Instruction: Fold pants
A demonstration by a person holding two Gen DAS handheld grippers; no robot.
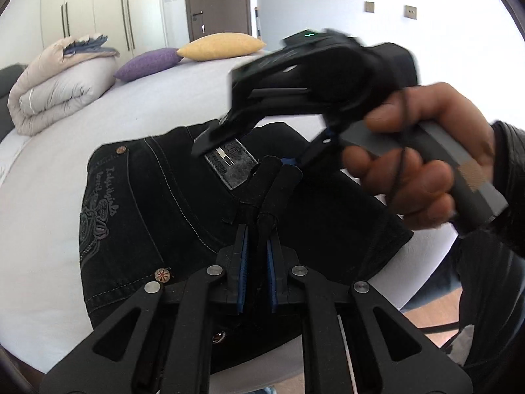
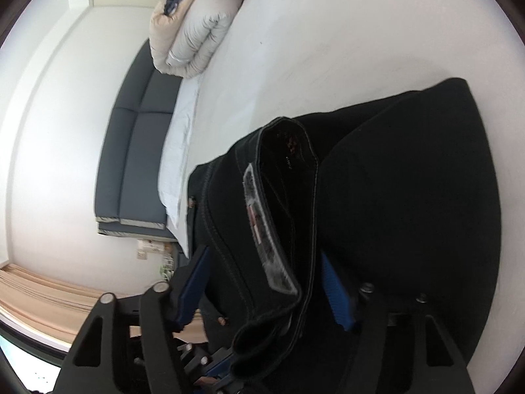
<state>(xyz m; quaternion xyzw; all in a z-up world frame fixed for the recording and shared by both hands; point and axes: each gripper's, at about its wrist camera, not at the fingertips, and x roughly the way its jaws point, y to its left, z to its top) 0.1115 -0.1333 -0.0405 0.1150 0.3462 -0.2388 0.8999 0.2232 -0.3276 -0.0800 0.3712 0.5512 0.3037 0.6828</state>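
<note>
Black jeans [image 1: 157,203] lie folded on the white bed [image 1: 147,105], back pocket embroidery and a grey waist label [image 1: 229,164] facing up. My left gripper [image 1: 257,252] is shut on a black fold of the jeans' waistband. My right gripper [image 1: 210,134], held in a hand, reaches down at the waistband beside the label. In the right wrist view its blue-padded jaws stand wide apart around the waistband [image 2: 282,216], right gripper [image 2: 265,282] open, the label [image 2: 265,229] between the pads.
A folded duvet [image 1: 55,88], a purple pillow [image 1: 147,64] and a yellow pillow [image 1: 220,46] lie at the bed's far side. A dark sofa [image 2: 137,151] stands beside the bed. Wardrobes and a brown door [image 1: 218,0] are behind.
</note>
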